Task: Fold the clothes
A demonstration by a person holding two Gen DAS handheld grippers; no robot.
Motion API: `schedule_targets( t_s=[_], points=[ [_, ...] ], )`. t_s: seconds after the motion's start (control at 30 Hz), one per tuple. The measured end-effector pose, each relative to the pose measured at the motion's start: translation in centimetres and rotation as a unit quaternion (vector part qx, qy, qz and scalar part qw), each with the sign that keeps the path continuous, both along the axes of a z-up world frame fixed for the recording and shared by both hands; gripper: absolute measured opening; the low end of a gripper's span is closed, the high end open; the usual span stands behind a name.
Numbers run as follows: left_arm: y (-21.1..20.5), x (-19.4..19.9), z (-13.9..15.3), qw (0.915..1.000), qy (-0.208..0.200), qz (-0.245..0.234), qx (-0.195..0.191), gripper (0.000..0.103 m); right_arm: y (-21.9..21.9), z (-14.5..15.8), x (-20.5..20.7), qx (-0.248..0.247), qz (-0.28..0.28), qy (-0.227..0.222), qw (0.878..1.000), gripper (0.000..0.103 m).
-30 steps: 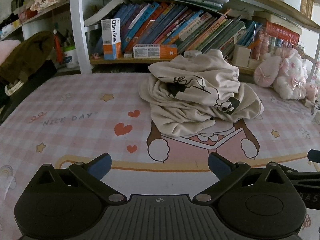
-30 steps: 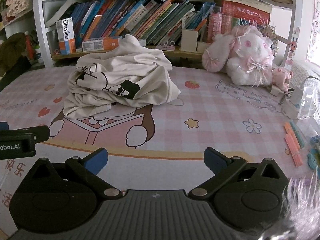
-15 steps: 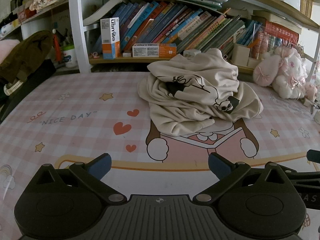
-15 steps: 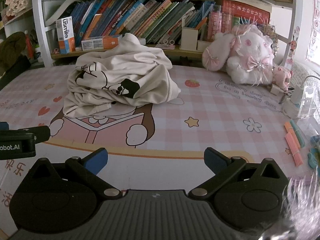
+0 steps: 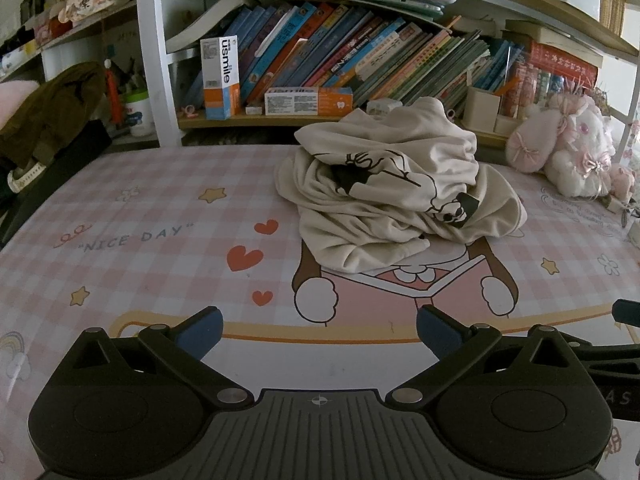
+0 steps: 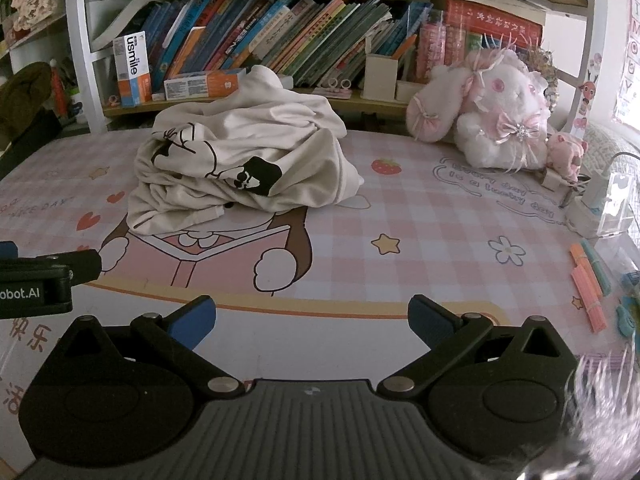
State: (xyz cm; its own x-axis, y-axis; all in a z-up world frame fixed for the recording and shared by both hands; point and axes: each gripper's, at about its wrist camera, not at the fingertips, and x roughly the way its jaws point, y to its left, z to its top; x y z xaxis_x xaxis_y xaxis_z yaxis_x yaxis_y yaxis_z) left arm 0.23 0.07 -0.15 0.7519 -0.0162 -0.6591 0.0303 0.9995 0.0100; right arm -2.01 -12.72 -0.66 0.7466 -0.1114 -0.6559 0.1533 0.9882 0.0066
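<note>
Both the left tongs (image 5: 318, 330) and right tongs (image 6: 310, 320) are staying spread and empty, barely shifting, the crumpled shirt (image 5: 394, 190) ahead hiding its own folds.

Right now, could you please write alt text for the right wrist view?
A crumpled cream shirt lies in a heap on a pink checked mat, ahead of the open, empty right gripper. A pink plush rabbit sits to its right before a bookshelf.

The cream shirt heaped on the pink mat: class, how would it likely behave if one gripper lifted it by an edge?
The cream shirt lies in soft, deep creases, so it is probably floppy and would hang and unfurl rather than hold shape. Its layered folds suggest that one pinch may catch several layers. It looks thin, so likely light.
</note>
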Motion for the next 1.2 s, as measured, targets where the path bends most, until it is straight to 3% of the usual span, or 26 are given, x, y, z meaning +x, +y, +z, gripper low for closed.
schedule_targets(
  t_s=[0.8,1.2],
  points=[
    [-0.02,0.39,-0.32,0.9999,0.009,-0.007,0.000,0.103,0.17,-0.35,0.44,0.001,0.000,0.009,1.000,0.103],
    [-0.23,0.20,-0.18,0.9998,-0.005,-0.020,0.007,0.103,0.59,-0.55,0.82,-0.001,0.007,0.013,1.000,0.103]
  ],
)
